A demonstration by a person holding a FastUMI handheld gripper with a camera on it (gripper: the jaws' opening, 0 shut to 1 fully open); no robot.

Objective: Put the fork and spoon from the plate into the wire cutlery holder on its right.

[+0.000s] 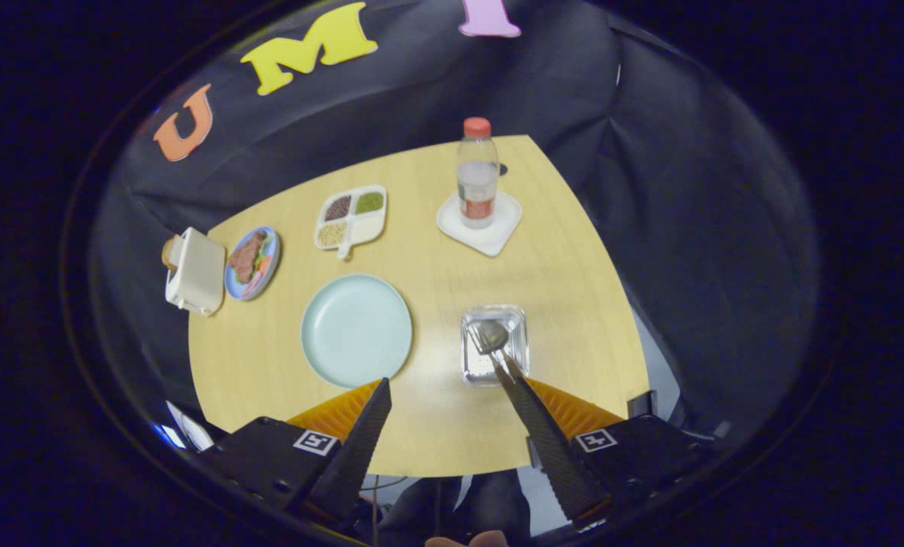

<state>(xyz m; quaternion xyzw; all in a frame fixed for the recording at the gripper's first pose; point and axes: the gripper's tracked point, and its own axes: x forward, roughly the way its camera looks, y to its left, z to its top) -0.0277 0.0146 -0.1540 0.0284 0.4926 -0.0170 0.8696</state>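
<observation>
hovering above the near edge of the table [437,433], the gripper [444,384] has its two fingers spread wide, with nothing pinched between them. the left finger [368,425] points toward the near rim of the plate [356,330], a pale round plate that lies bare on the wood. the right finger [532,422] has its tip at the near edge of the wire cutlery holder [495,344], which stands just to the right of the plate, apart from it. inside the holder the spoon [492,333] shows its bowl upward, and the fork [485,346] lies close against it; the two overlap, and it is hard to tell where one ends and the other begins. a handle runs from the holder toward the right fingertip, and contact with the finger cannot be judged. beyond the holder, a clear bottle [477,176] with a red cap stands upright on a white coaster [490,232]. beyond the plate sits a white divided tray [351,216] with four compartments of grains or beans. to the left of the tray lies a small blue dish [252,262] of food, and just beside it at the table's left edge stands a cream toaster [194,271].
</observation>
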